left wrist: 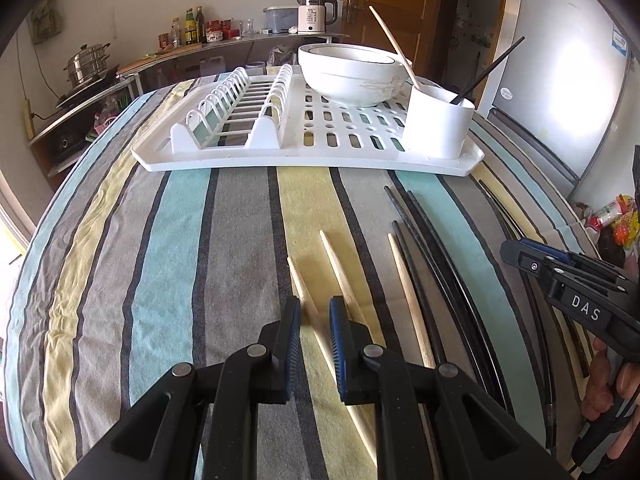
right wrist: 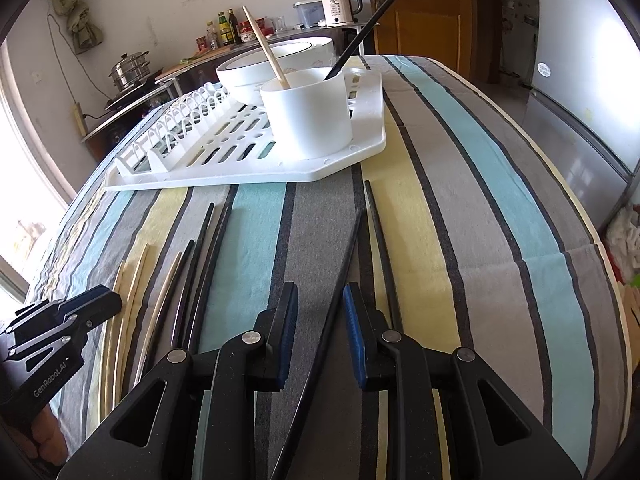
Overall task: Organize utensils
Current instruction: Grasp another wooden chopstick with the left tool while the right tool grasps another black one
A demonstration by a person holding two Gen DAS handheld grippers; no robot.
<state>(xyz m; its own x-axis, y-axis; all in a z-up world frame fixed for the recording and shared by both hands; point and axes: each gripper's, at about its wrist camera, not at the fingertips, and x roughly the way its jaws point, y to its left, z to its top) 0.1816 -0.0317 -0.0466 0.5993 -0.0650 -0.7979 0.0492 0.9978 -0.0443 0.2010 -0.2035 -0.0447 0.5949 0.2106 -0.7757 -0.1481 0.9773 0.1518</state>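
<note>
I see a table draped in a striped cloth of grey, teal and pale yellow bands (left wrist: 180, 240), and toward its far side sits a white plastic dish rack (left wrist: 304, 152) with a row of arched plate slots on its left half. On the rack rest stacked white ceramic bowls (left wrist: 348, 76), and at its near right corner stands a white cylindrical utensil holder (right wrist: 308, 116), which already carries one pale wooden chopstick (right wrist: 266, 50) and one black chopstick (right wrist: 372, 26), both leaning out of its rim. On the cloth in front of the rack lie the loose ones: three pale wooden chopsticks (left wrist: 412, 300) and, just to their right, a bunch of long black chopsticks (left wrist: 436, 264), all pointing roughly toward the rack. My left gripper (left wrist: 315, 312) hangs low over the wooden group with its jaws apart, one wooden stick running between the blue pads and neither pad pressing on it. My right gripper (right wrist: 320, 300) is likewise spread, straddling a single black chopstick (right wrist: 340, 276) that lies along a grey stripe, with another black chopstick (right wrist: 378, 240) just beside the right finger; whether the pads touch the stick I cannot tell. Each gripper shows at the edge of the other's view, well apart from it
</note>
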